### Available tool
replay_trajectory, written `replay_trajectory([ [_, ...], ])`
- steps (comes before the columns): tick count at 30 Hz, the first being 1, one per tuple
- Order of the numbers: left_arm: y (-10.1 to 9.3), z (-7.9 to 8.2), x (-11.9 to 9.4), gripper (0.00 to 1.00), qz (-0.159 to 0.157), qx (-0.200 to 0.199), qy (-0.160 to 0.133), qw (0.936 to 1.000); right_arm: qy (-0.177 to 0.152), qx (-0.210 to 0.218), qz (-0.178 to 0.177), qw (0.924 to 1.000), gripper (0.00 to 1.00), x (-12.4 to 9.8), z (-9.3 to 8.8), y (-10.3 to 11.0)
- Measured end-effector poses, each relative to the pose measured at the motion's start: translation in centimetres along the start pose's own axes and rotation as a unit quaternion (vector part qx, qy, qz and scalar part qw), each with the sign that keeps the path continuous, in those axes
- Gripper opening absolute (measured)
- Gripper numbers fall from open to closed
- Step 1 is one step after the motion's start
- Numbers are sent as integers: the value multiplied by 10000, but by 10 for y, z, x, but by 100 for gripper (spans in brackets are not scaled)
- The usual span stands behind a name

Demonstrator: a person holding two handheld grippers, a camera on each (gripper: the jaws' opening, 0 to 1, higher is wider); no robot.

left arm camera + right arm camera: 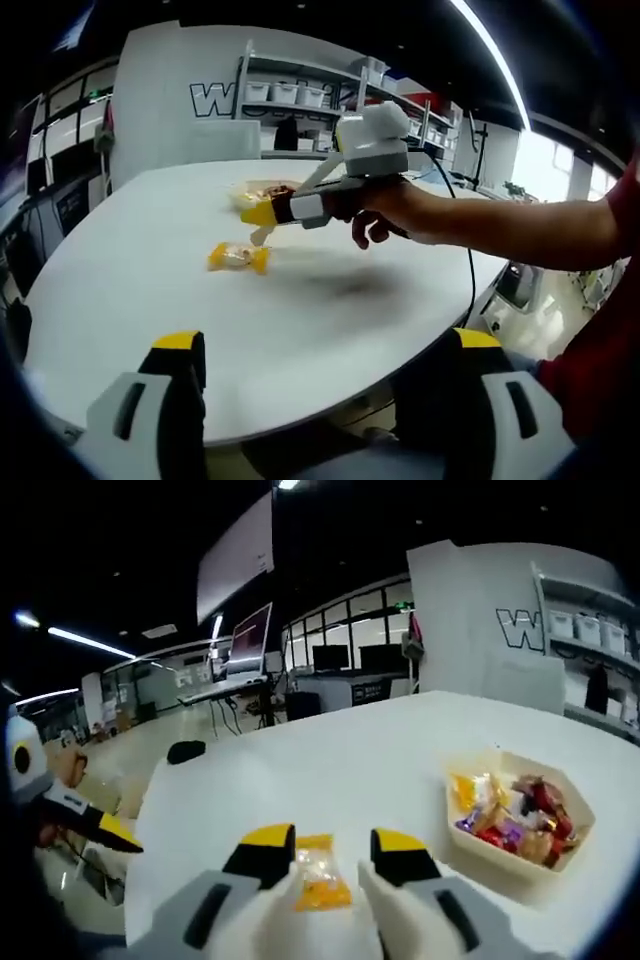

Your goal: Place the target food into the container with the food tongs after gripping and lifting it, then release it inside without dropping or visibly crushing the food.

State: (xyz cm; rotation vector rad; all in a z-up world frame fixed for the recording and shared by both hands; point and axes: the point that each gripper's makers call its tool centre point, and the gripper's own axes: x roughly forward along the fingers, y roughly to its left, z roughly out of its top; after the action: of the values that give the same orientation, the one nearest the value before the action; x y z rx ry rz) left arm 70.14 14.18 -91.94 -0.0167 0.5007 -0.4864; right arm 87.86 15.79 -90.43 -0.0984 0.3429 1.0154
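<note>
The right gripper (322, 852) hovered with its yellow-tipped jaws spread, the yellow wrapped snack (318, 876) lying on the white table (340, 770) between them, untouched. Nothing stood between it and the cream tray (520, 865) nearby, which held assorted wrapped sweets (515, 815). The left gripper (325, 345) hung wide apart at the table's near edge, well clear of the snack.
</note>
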Motion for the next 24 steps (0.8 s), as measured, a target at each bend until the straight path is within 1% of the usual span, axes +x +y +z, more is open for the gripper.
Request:
replay_trajectory([
  [2, 0, 0, 1, 98, -1, 4, 2, 10000, 42, -103, 52, 9999, 25, 6, 0, 7],
  [6, 0, 0, 1, 98, -12, -2, -4, 10000, 160, -86, 141, 9997, 25, 13, -8, 14],
  [8, 0, 0, 1, 98, -12, -6, 4, 10000, 235, -164, 111, 9995, 25, 16, -14, 15],
  [11, 1, -1, 1, 98, -12, -23, 10, 10000, 200, -91, 163, 9996, 26, 18, -13, 16],
  [14, 2, -2, 1, 98, 2, -19, 45, 10000, 229, -206, 157, 9994, 25, 23, -15, 16],
  [18, 3, -1, 1, 98, 10, -35, 24, 10000, 298, -111, 140, 9994, 20, 23, -17, 13],
  [20, 4, -1, 2, 98, 21, -15, 34, 10000, 325, 90, 93, 9994, 17, 21, -18, 10],
  [24, 3, 1, 2, 98, 10, -22, 15, 10000, 341, 86, 87, 9993, 15, 18, -19, 8],
])
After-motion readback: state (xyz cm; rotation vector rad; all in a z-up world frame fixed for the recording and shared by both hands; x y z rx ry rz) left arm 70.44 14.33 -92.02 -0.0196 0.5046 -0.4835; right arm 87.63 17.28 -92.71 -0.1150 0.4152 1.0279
